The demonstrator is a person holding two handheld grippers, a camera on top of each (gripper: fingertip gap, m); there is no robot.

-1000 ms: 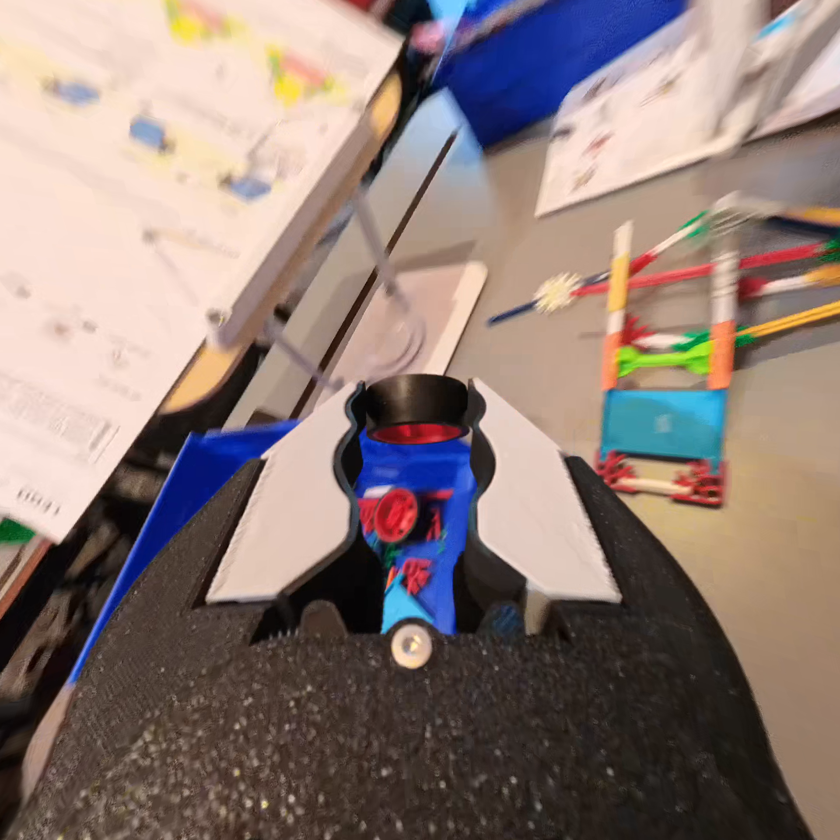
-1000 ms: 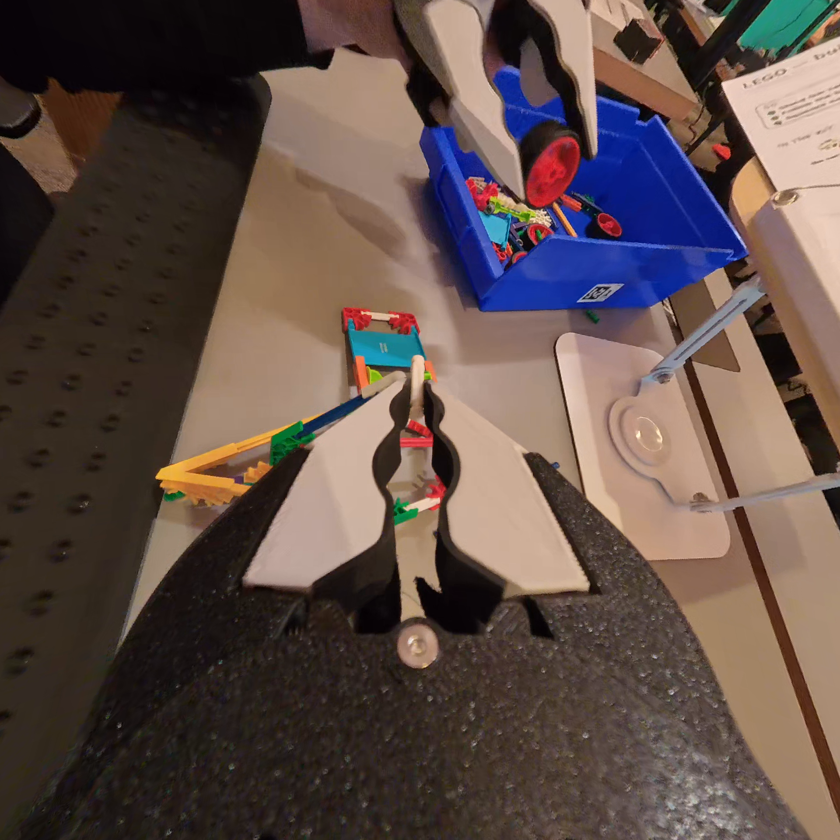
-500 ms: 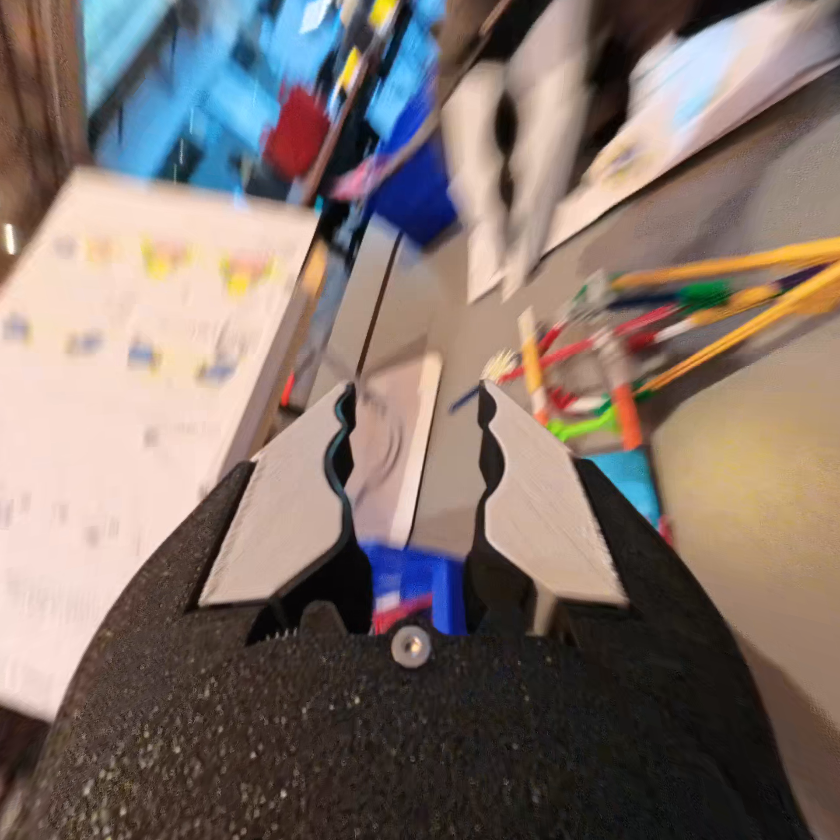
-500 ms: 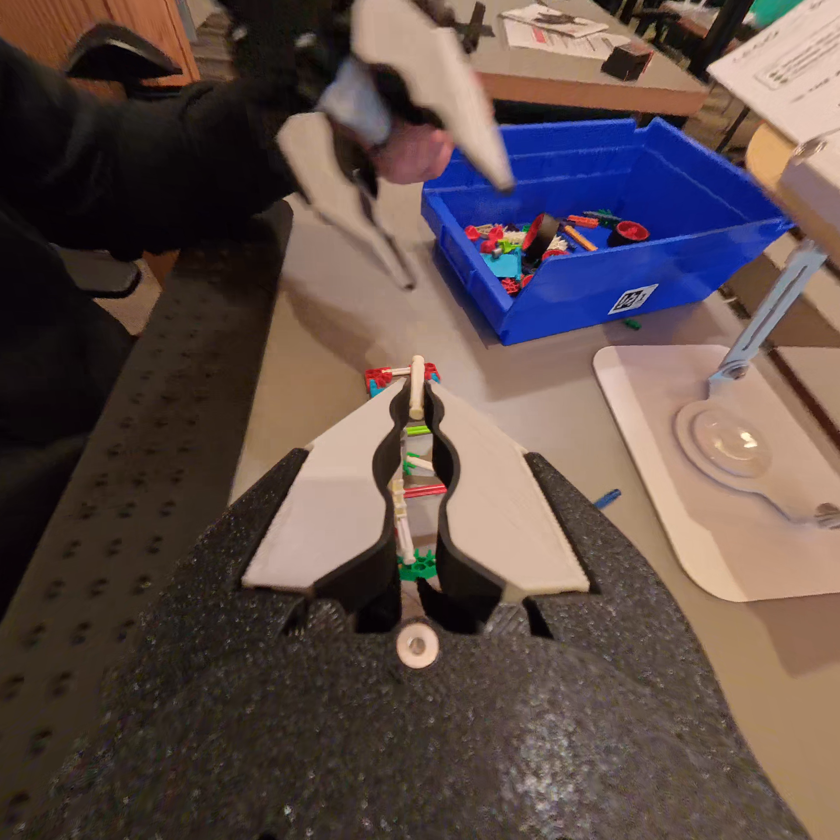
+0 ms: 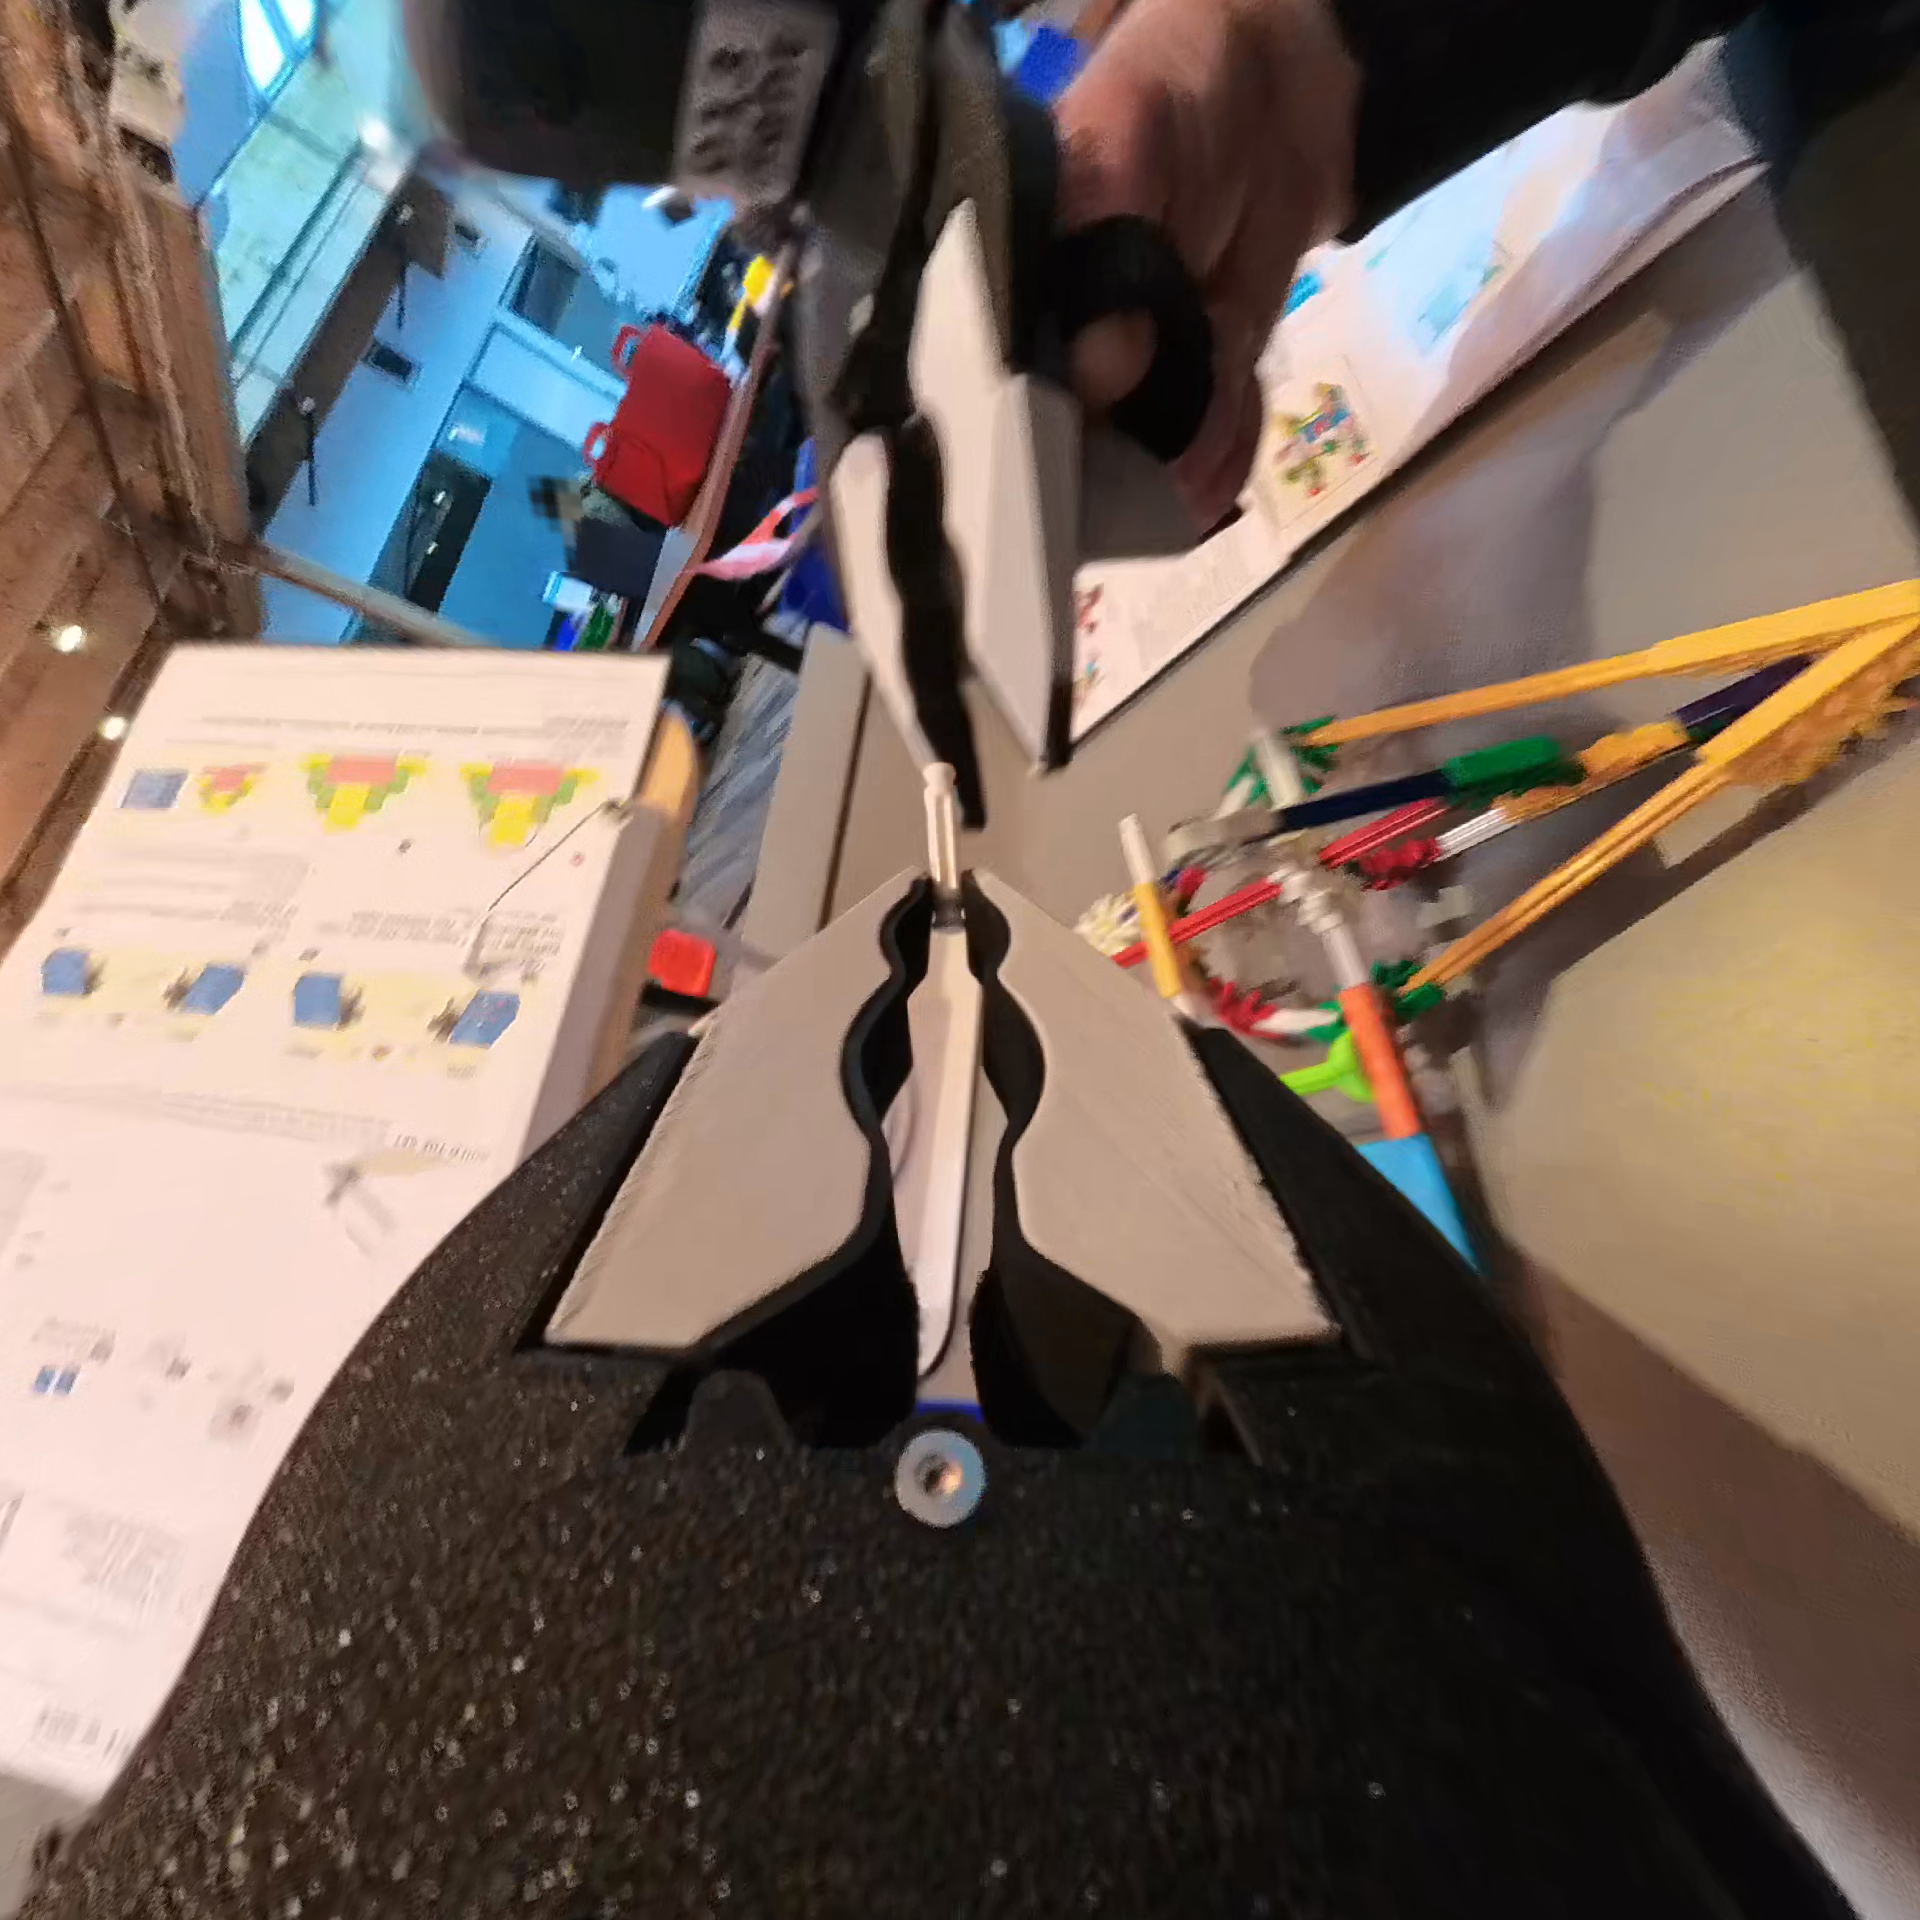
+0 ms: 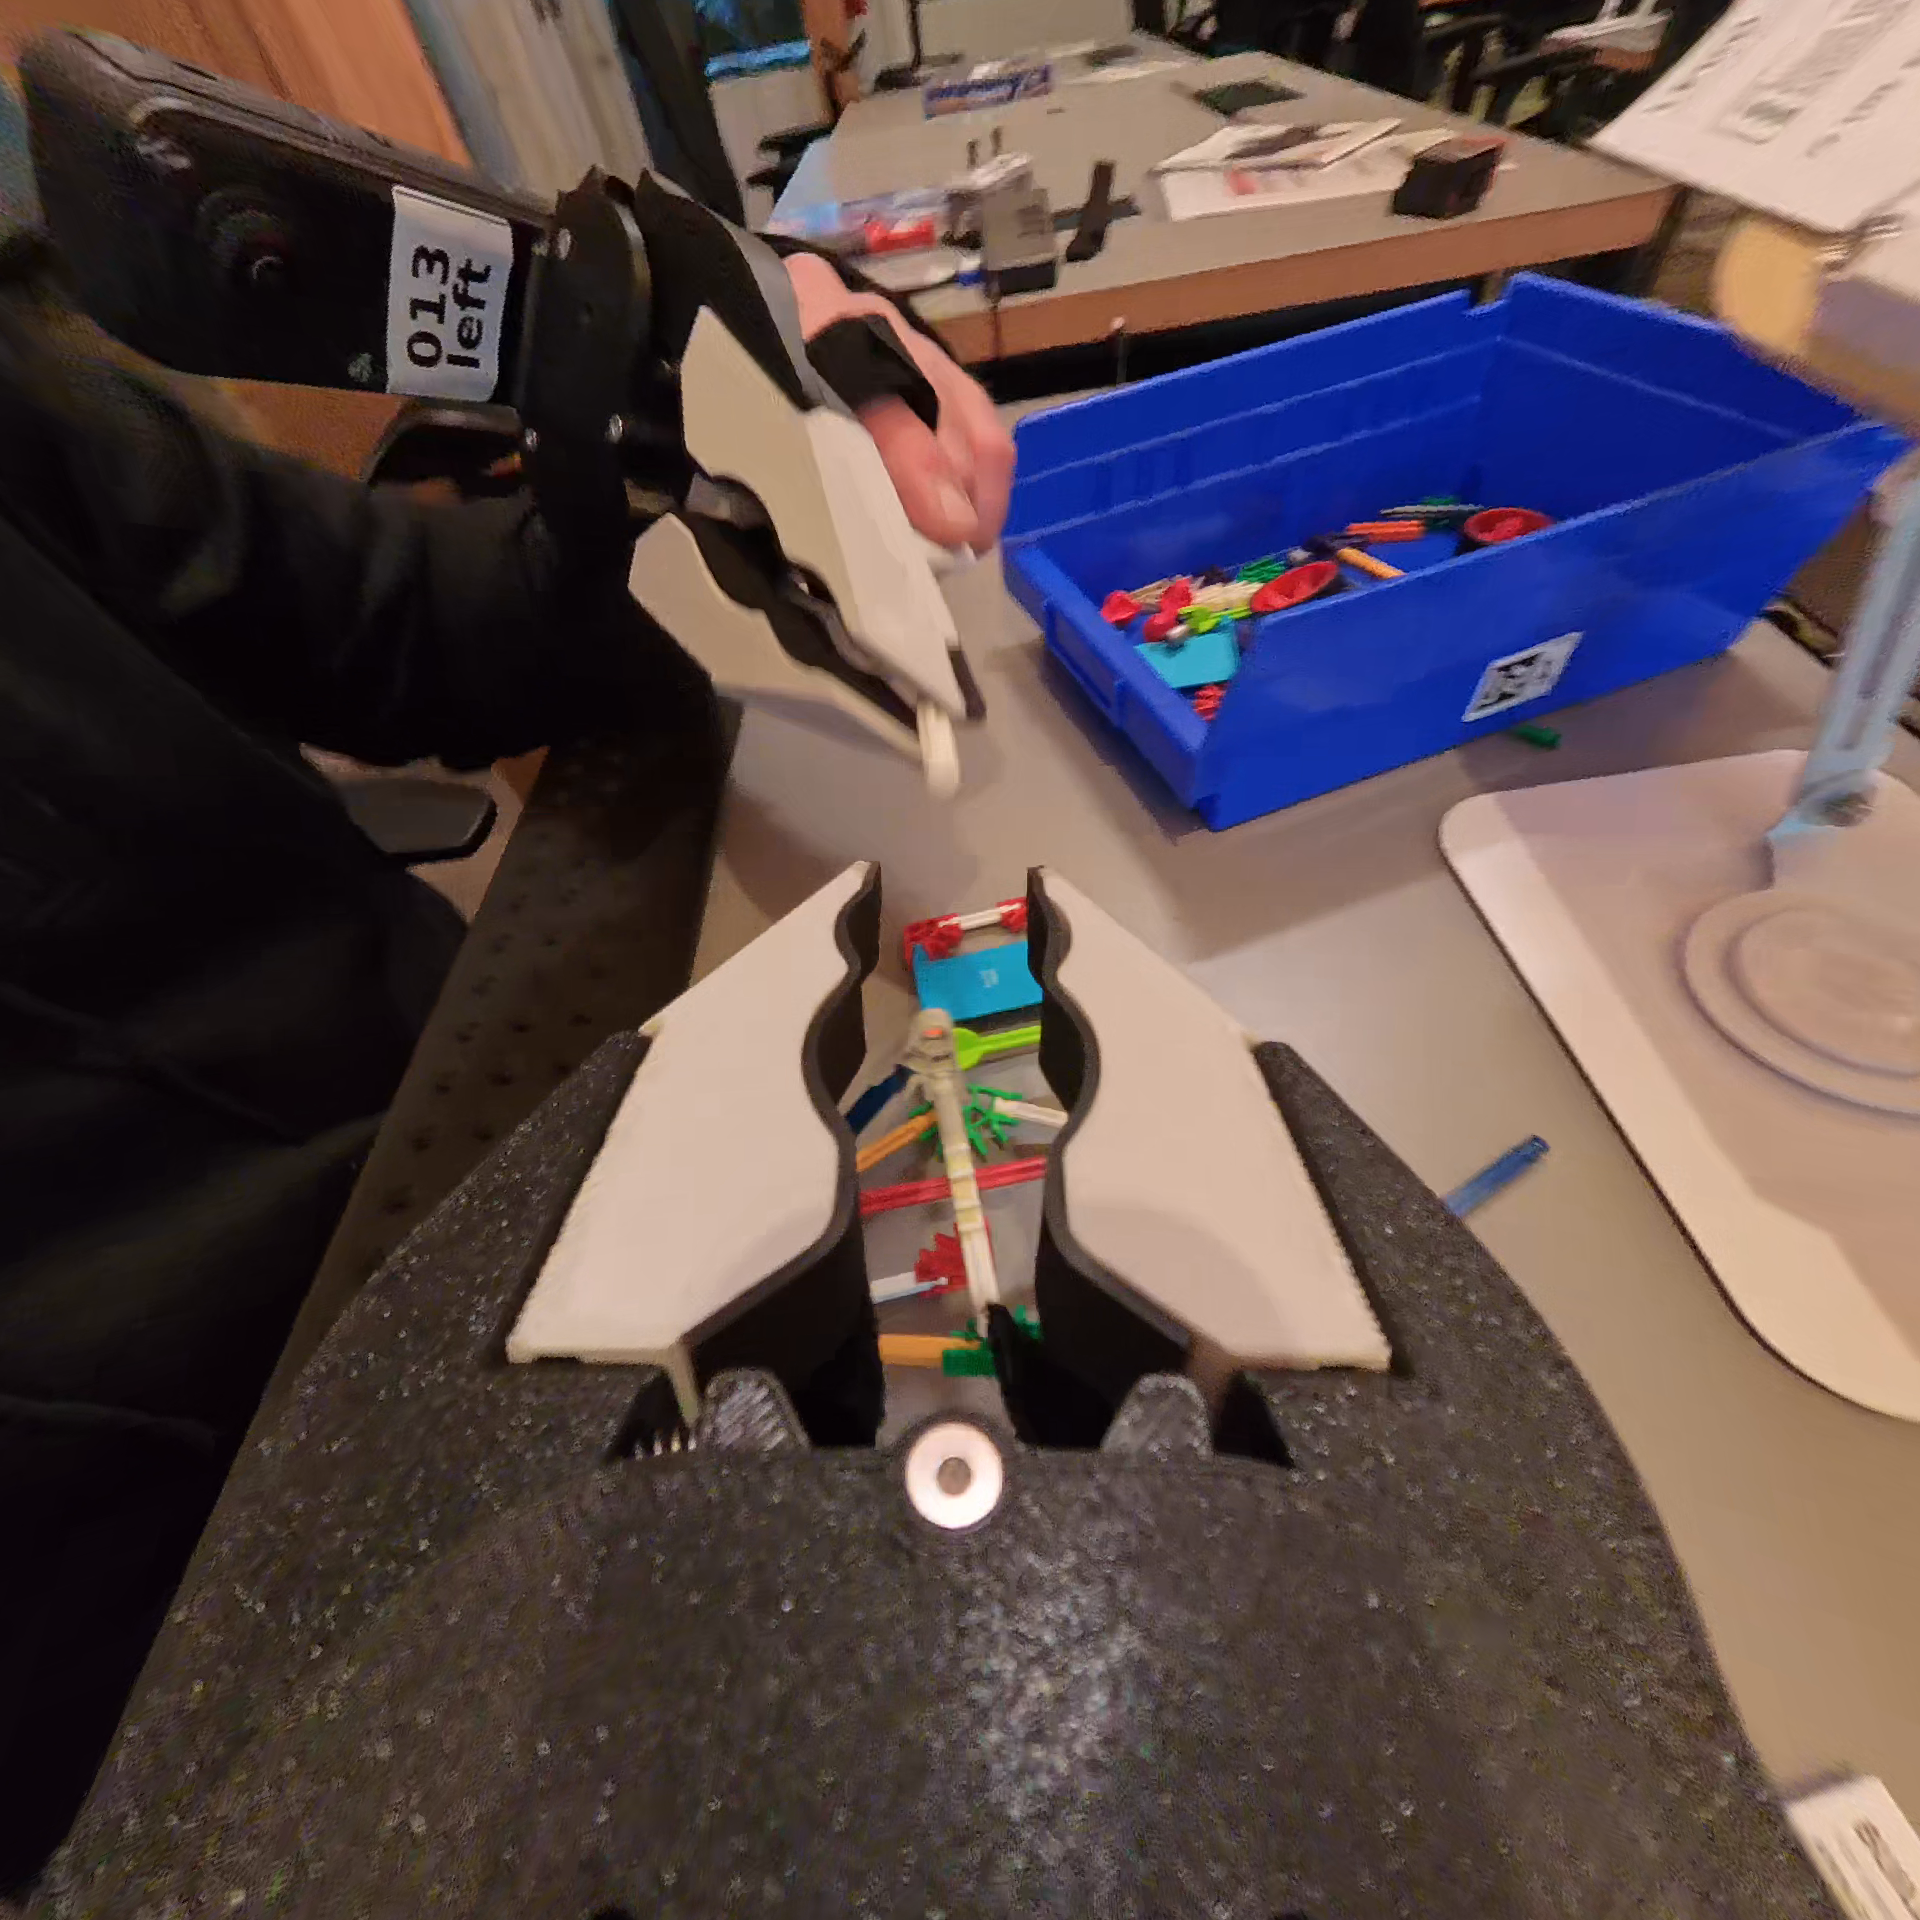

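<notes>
My left gripper [image 5: 945,883] is shut on a short white rod [image 5: 940,821] that sticks out past its fingertips. In the right wrist view the left gripper [image 6: 935,696] hangs above the grey table, and the rod [image 6: 938,743] points down from its tips. My right gripper [image 6: 951,883] is open and empty, just above a colourful rod-and-connector model [image 6: 966,1091] lying on the table. In the left wrist view the right gripper [image 5: 997,769] is close in front of the rod tip, held by a hand, and the model [image 5: 1351,935] lies to the right.
A blue bin [image 6: 1558,582] with loose parts and red wheels [image 6: 1294,587] stands at the back right. A white stand base [image 6: 1714,987] is at the right, with an instruction sheet [image 5: 312,935] on the stand. A booklet [image 5: 1455,312] and a loose blue rod [image 6: 1496,1174] lie on the table. Left and right tips are no more than a few centimetres apart.
My left gripper let the black-and-red wheel go at the bin, swung over and closed on the white rod. My right gripper, which was shut on that rod, has opened.
</notes>
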